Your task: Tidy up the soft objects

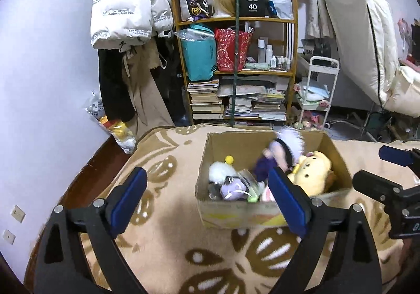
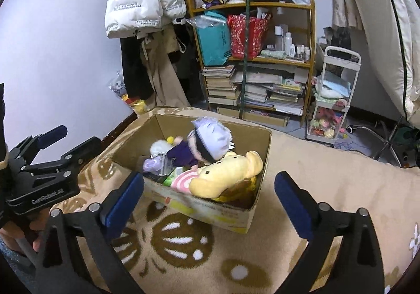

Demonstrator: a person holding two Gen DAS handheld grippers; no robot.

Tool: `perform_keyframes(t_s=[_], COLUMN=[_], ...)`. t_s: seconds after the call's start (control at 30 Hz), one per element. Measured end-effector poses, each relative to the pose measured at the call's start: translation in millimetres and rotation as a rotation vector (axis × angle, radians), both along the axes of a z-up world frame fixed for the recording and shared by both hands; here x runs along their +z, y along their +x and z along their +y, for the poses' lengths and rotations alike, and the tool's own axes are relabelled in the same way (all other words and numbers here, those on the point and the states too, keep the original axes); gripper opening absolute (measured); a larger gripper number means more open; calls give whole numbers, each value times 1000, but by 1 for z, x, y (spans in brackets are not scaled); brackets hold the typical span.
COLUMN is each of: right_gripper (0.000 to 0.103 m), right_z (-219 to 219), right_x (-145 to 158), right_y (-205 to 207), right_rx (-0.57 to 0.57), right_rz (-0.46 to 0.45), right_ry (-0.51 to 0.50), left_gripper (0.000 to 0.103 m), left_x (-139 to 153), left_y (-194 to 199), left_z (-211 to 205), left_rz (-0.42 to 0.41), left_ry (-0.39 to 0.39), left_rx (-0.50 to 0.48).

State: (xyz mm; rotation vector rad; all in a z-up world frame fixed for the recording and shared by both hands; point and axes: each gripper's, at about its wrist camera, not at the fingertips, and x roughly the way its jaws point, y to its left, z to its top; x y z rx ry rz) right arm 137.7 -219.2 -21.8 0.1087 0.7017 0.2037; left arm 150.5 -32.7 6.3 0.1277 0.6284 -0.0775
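Note:
A cardboard box (image 1: 236, 144) (image 2: 170, 125) stands on a beige blanket with brown flower shapes (image 1: 170, 228) (image 2: 315, 157). Inside lie a yellow bear plush (image 1: 312, 170) (image 2: 225, 175), a white-haired doll in purple (image 1: 283, 149) (image 2: 210, 141), a white fluffy plush (image 1: 219, 170) (image 2: 158, 147), a small purple plush in plastic (image 1: 232, 190) (image 2: 151, 164) and a pink striped soft thing (image 2: 183, 181). My left gripper (image 1: 207, 175) (image 2: 71, 140) is open and empty, just short of the box's near side. My right gripper (image 2: 210, 181) (image 1: 380, 170) is open and empty too, to the right of the left one.
Past the bed stand a wooden shelf (image 1: 236, 70) with books and bags, a white trolley (image 1: 319, 83), hanging coats (image 1: 123, 13) and a leaning mattress (image 1: 367, 31). A dark wooden bed edge (image 1: 86, 170) runs along the left. A hand (image 2: 15, 236) holds the left gripper.

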Motion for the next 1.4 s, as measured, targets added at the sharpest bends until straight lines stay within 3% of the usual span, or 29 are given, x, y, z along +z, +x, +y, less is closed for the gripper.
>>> perform_keyframes(t_s=[0.33,0.43,0.6,0.8,1.0,1.4], right_gripper=[103,103,103,103,103,103], right_z=[4,4,4,2,-2,-9], right_x=[30,35,39,29,21,13], right_y=[-63,-77,-100,-122,-120,-112], right_rx=[-6,-11,-16,-57,-93,-119], right_rz=[-72,-107,-161,-217,-223,-203], right_ry=[0,-6,-8,-25,-14,-13], left_gripper=[94,94,99,99,99,99], left_x=[14,14,12,9,5,-1], left_y=[-73,-89,-105,-122,-129,-120], left_z=[19,29,46,53,46,41], left_rz=[-65,-90,-105,-113,-153,-139], left_ry=[9,-54,-88,-62,-31,-28], left_rx=[26,26,72,76,69,64])
